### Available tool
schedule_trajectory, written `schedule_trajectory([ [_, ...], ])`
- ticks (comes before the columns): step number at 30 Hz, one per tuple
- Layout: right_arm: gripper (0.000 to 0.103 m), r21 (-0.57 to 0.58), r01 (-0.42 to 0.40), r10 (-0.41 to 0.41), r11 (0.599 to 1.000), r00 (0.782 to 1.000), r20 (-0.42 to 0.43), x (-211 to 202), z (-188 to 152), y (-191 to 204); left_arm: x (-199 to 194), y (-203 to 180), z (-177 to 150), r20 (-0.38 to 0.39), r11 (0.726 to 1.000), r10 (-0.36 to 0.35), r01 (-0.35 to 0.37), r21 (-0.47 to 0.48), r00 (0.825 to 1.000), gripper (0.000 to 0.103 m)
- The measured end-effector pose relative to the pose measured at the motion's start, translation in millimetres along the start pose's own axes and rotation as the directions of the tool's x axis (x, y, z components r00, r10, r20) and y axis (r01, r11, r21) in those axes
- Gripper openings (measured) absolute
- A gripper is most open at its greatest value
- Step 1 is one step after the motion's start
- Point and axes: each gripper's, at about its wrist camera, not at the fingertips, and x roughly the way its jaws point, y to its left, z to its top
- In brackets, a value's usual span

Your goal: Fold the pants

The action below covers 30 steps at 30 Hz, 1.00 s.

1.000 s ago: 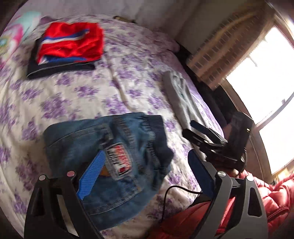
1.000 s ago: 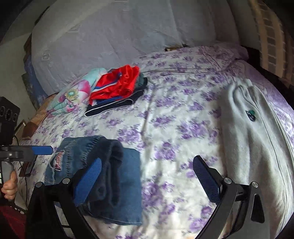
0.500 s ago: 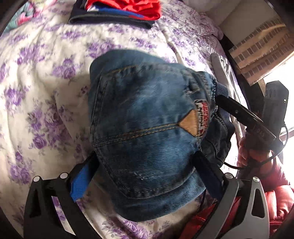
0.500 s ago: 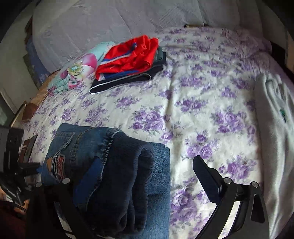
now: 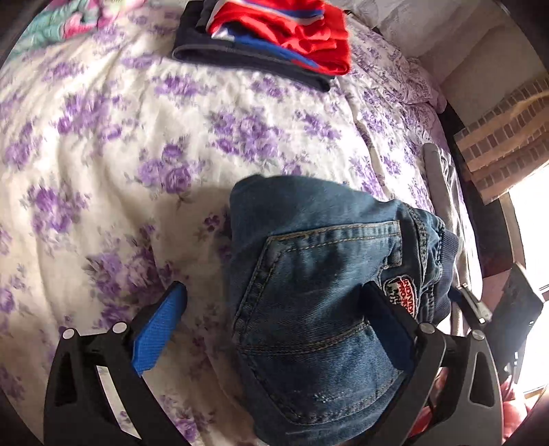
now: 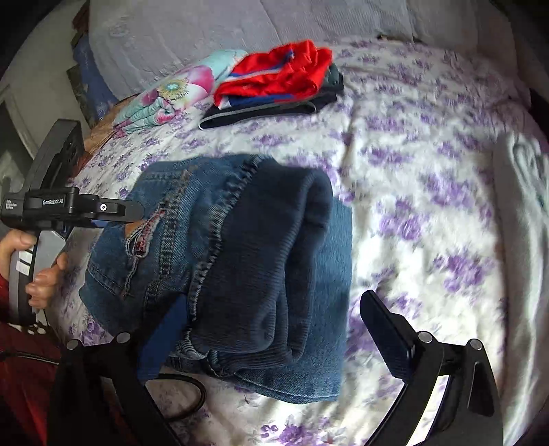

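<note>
A bed fills both views, covered by a white bedspread [image 5: 144,113] printed with purple flowers. Behind it, in the right wrist view, a pale grey textured headboard or wall covering [image 6: 240,27] runs across the far side. In the left wrist view a bright window [image 5: 535,240] and a brick-patterned curtain [image 5: 497,137] stand at the right of the bed.

A grey garment [image 6: 521,240] lies spread along the right edge of the bed. At the far side sits a stack of folded clothes [image 6: 278,82], red on top of dark, just beside a flowered pillow [image 6: 171,92].

The folded jeans [image 5: 322,291] lie on the bedspread near the front edge, back pocket and patch up, the dark ribbed waistband toward the right gripper.

The left gripper [image 5: 274,315] has just been opening; its jaws stand wide, one finger over the denim, the blue pad clear of it, gripping nothing. The right gripper [image 6: 271,319] is also spread wide over the waistband, not pinching it.
</note>
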Motion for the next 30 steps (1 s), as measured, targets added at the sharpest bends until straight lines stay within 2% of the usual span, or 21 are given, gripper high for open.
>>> schedule_trajectory([
  [1, 0.1, -0.028, 0.017, -0.016, 0.999, 0.999, 0.042, -9.8, 5.3, 3.8, -10.5, -4.1, 1.6, 0.034, 1.0, 0.008, -0.009, 0.022, 0.999, 0.097],
  [3, 0.1, -0.054, 0.035, -0.028, 0.998, 0.991, 0.128, -25.6, 20.4, 9.0, -30.3, -11.2, 4.5, 0.1, 0.999, -0.035, 0.031, 0.042, 0.994, 0.097],
  [5, 0.1, -0.057, 0.028, -0.016, 0.998, 0.982, 0.186, -30.6, 33.0, 13.3, -33.6, -12.6, 8.6, 0.113, 0.997, -0.062, 0.058, 0.042, 0.992, 0.098],
  [6, 0.1, -0.061, 0.017, -0.005, 0.998, 0.982, 0.19, -27.3, 38.4, 15.9, -27.2, -13.1, 8.0, 0.089, 0.998, -0.048, 0.043, 0.047, 0.995, 0.098],
  [8, 0.1, -0.089, 0.018, -0.005, 0.996, 0.989, 0.145, -9.8, 41.1, 23.9, -2.2, -11.4, 3.3, 0.004, 0.996, 0.048, -0.048, 0.07, 0.999, 0.099],
  [9, 0.1, -0.115, 0.033, -0.023, 0.993, 0.996, 0.083, 6.9, 39.5, 27.9, 11.7, -7.5, -2.6, -0.022, 0.995, 0.073, -0.072, 0.076, 0.997, 0.099],
  [10, 0.1, -0.151, 0.054, -0.057, 0.987, 0.998, -0.015, 30.2, 32.7, 31.7, 16.0, 1.1, -7.8, 0.002, 0.999, 0.037, -0.037, 0.03, 0.999, 0.099],
  [11, 0.1, -0.178, 0.076, -0.083, 0.981, 0.996, -0.034, 43.6, 22.7, 31.7, 20.3, 9.0, -8.5, -0.014, 1.0, -0.009, 0.009, -0.027, 1.0, 0.099],
  [12, 0.1, -0.175, 0.072, -0.069, 0.982, 0.997, 0.019, 41.3, 16.9, 30.7, 21.1, 12.2, -6.2, -0.031, 0.998, -0.028, 0.026, -0.054, 0.999, 0.099],
  [14, 0.1, -0.167, 0.061, -0.062, 0.984, 0.998, -0.001, 37.2, 20.7, 30.3, 13.6, 5.6, 0.0, -0.033, 1.0, -0.005, 0.004, -0.023, 0.999, 0.098],
  [15, 0.1, -0.167, 0.056, -0.06, 0.984, 0.998, -0.016, 32.3, 25.6, 30.4, 3.2, -2.7, 0.9, 0.0, 1.0, 0.021, -0.021, 0.023, 1.0, 0.097],
  [16, 0.099, -0.167, 0.065, -0.066, 0.984, 0.998, -0.002, 24.7, 28.4, 30.5, -8.3, -10.3, -0.4, 0.039, 0.998, 0.007, -0.009, 0.068, 0.999, 0.097],
  [18, 0.099, -0.167, 0.074, -0.058, 0.983, 0.994, 0.094, 0.3, 30.2, 29.6, -24.2, -20.8, -7.6, 0.062, 0.989, -0.079, 0.071, 0.126, 0.995, 0.098],
  [20, 0.099, -0.183, 0.055, -0.034, 0.982, 0.993, 0.116, -10.3, 29.4, 28.3, -18.3, -27.0, -18.0, 0.008, 0.981, -0.09, 0.088, 0.172, 0.996, 0.098],
  [22, 0.099, -0.197, 0.064, -0.062, 0.978, 0.998, 0.017, 8.7, 22.2, 25.5, 9.6, -27.7, -28.6, -0.111, 0.98, -0.059, 0.079, 0.185, 0.992, 0.099],
  [23, 0.1, -0.181, 0.065, -0.079, 0.981, 0.994, -0.074, 28.5, 13.5, 20.2, 21.0, -23.7, -29.3, -0.154, 0.983, -0.082, 0.106, 0.153, 0.985, 0.099],
  [24, 0.1, -0.092, 0.026, -0.037, 0.995, 0.993, -0.111, 41.3, 6.4, 8.6, 30.5, -16.9, -28.2, -0.184, 0.983, -0.135, 0.155, 0.102, 0.974, 0.099],
  [26, 0.1, 0.124, -0.064, 0.076, 0.99, 0.992, -0.102, 47.2, 0.2, -16.3, 33.3, -12.8, -22.3, -0.165, 0.981, -0.169, 0.182, 0.068, 0.972, 0.099],
  [27, 0.1, 0.164, -0.077, 0.097, 0.984, 0.988, -0.12, 47.6, 1.0, -20.6, 33.8, -15.6, -20.8, -0.172, 0.982, -0.162, 0.176, 0.068, 0.972, 0.099],
  [30, 0.1, 0.152, -0.083, 0.103, 0.985, 0.986, -0.13, 38.5, 6.0, -17.7, 24.4, -23.8, -17.9, -0.126, 0.978, -0.172, 0.185, 0.095, 0.977, 0.098],
])
